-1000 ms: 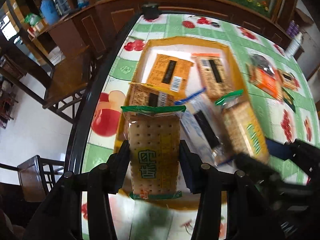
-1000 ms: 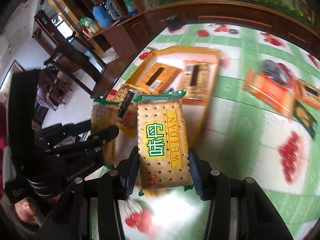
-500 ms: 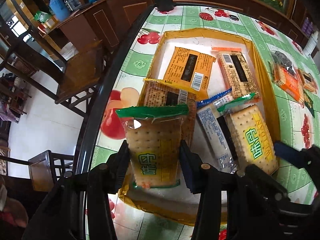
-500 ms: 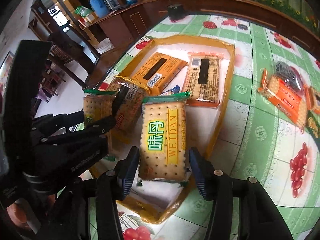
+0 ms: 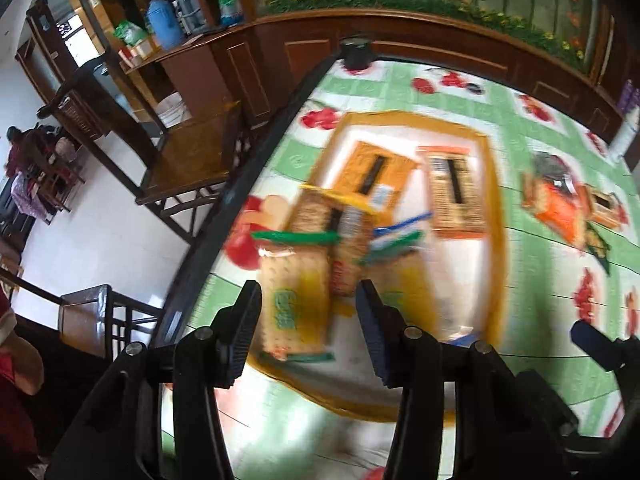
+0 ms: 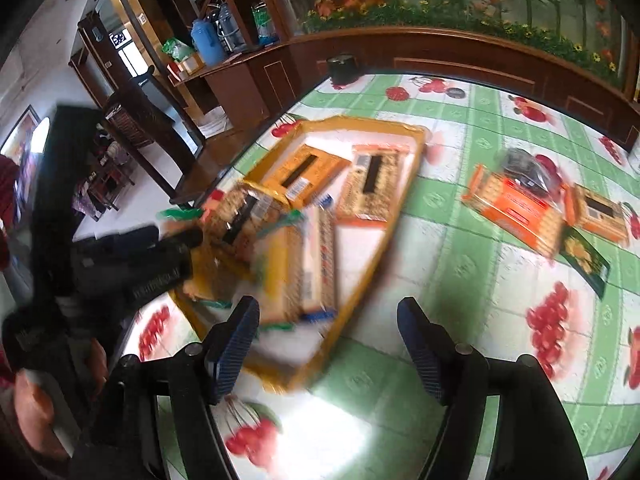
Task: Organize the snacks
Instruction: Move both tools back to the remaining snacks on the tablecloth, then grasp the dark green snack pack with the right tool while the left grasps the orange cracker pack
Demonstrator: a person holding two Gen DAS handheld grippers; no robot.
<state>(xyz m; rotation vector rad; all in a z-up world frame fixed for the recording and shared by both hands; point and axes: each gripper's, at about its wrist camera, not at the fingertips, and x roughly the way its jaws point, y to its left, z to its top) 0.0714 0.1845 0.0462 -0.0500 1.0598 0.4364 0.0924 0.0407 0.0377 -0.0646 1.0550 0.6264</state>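
1. Left wrist view: mounted behind the left gripper (image 5: 308, 312), the fisheye looks steeply down and forward over the table's left edge, close above the yellow tray (image 5: 494, 216).
2. Right wrist view: from behind the right gripper (image 6: 326, 332), the lens tilts down from slightly further right, near the tray (image 6: 416, 148).
3. Both views share the tray, the green fruit-print tablecloth (image 5: 532, 256) (image 6: 452, 248) and the wooden cabinets (image 5: 280, 56) (image 6: 440, 50) beyond.
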